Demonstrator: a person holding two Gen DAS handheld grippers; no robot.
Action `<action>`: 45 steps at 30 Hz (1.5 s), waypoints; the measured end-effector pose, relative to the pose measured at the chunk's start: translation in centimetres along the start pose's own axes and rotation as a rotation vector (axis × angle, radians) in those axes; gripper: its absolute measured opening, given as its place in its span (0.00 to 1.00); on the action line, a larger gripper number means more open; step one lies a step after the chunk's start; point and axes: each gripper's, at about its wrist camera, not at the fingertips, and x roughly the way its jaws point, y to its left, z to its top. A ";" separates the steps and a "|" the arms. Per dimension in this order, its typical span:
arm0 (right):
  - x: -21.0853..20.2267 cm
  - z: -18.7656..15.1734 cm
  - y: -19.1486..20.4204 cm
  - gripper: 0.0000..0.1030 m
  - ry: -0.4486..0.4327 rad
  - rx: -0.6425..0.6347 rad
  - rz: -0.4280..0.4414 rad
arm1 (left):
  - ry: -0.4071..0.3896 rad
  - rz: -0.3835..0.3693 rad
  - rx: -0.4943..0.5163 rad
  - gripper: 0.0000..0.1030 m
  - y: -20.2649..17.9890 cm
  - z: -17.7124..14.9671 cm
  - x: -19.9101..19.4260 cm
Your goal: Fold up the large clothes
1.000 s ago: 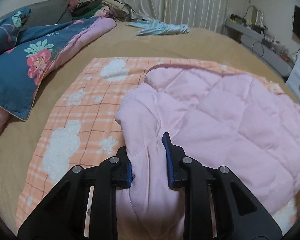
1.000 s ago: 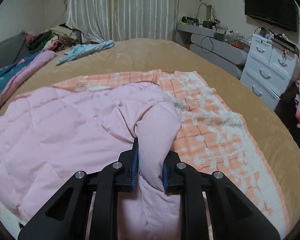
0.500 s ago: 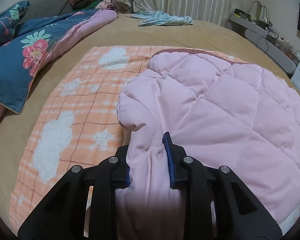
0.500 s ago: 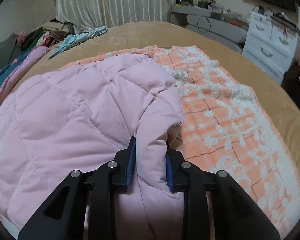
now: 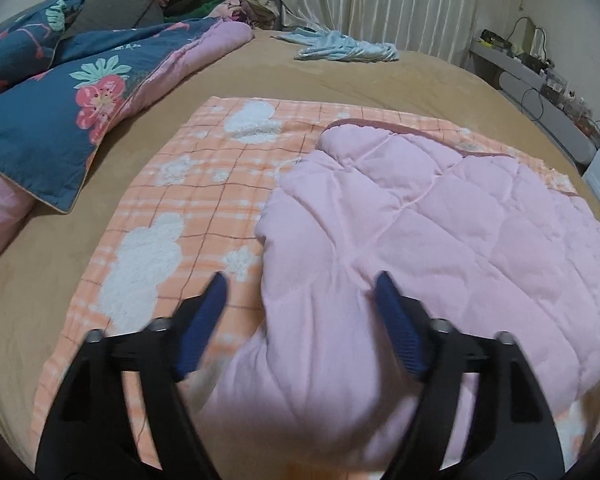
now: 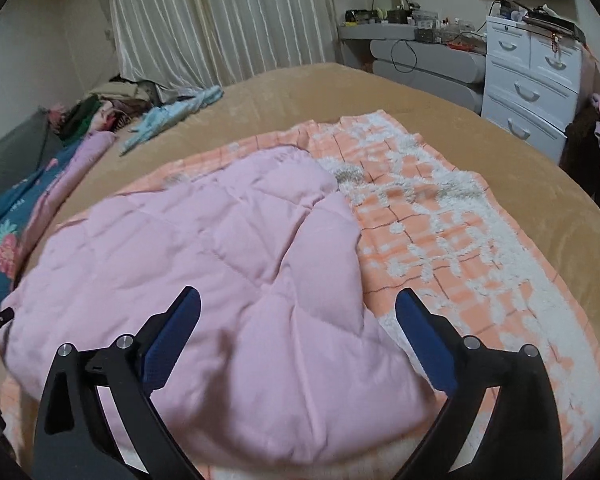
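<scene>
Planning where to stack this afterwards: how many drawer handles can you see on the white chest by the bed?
5 on the white chest: top-left, top-right, then below; one on its side face. More may be hidden.

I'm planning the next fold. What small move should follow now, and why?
Probably draw both back clear: the left hand-held gripper and right hand-held gripper are open, and the pink quilted garment lies folded on the orange blanket.

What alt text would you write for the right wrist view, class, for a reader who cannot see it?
The right gripper hangs open over a pink quilted garment lying on an orange checked blanket on a tan bed. Behind stand pale curtains and a white chest of drawers.
</scene>
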 end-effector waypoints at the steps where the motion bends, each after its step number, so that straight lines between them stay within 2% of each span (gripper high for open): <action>1: -0.8 -0.1 0.0 0.96 -0.011 0.000 0.002 | -0.004 -0.001 -0.002 0.80 0.0 -0.1 -0.5; 4: -2.3 -0.3 0.0 0.96 -0.024 0.003 0.018 | 0.001 -0.029 -0.029 0.90 0.3 -0.4 -1.9; 5: -2.9 -0.4 -0.1 0.96 -0.025 0.006 0.027 | 0.002 -0.038 -0.035 0.91 0.3 -0.5 -2.3; 16: -5.9 -2.4 -0.2 0.96 -0.007 0.006 0.041 | -0.007 -0.042 -0.019 0.91 -0.3 -2.5 -5.9; 26: -5.9 -4.6 -0.5 0.96 0.026 0.030 0.030 | 0.041 -0.056 -0.025 0.91 -0.7 -4.8 -5.6; 29: -5.6 -5.3 -0.9 0.96 0.038 0.054 0.022 | 0.062 -0.080 -0.041 0.91 -1.0 -5.4 -5.2; 31: -5.3 -5.7 -1.1 0.96 0.047 0.071 0.016 | 0.079 -0.105 -0.065 0.91 -0.9 -5.8 -4.9; 35: -4.6 -6.3 -1.7 0.96 0.068 0.115 0.016 | 0.146 -0.223 -0.192 0.91 0.2 -6.5 -3.3; 40: -3.7 -6.5 -2.1 0.96 0.092 0.170 0.031 | 0.177 -0.274 -0.324 0.91 1.3 -7.0 -1.7; 45: -1.8 -6.8 -2.3 0.96 0.152 0.236 0.064 | 0.228 -0.332 -0.466 0.91 2.2 -7.6 0.5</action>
